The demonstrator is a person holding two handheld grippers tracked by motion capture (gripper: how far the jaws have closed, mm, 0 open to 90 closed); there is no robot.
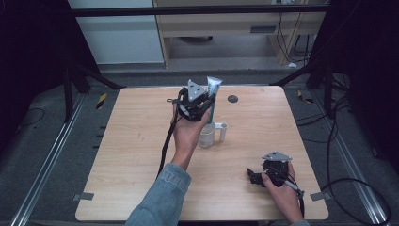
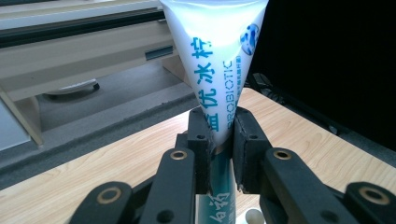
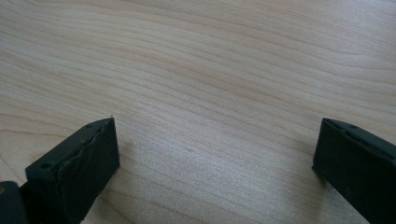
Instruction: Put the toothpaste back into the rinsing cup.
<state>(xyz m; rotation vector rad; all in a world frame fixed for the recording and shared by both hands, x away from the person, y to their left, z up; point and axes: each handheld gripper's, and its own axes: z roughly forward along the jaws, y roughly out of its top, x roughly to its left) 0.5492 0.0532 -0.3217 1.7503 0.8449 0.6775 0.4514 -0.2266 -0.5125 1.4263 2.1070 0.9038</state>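
- The left claw (image 2: 219, 144) clamps a toothpaste tube (image 2: 212, 60) upright, its lower end in a clear cup (image 1: 207, 135) mid-worktop (image 1: 141, 155).
- The right claw (image 3: 215, 158) gapes wide over bare wood, holding nothing.

White tube (image 2: 215, 70) with teal lettering and blue round logo; teal lower part. Light wood-grain table (image 1: 141, 155). Clear cup (image 1: 207, 135). Black left gripper (image 2: 219, 140) and right gripper (image 3: 215, 154). Blue denim sleeve (image 1: 160, 197).

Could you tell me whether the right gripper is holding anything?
No, the right gripper has its jaws wide apart with bare table between them.
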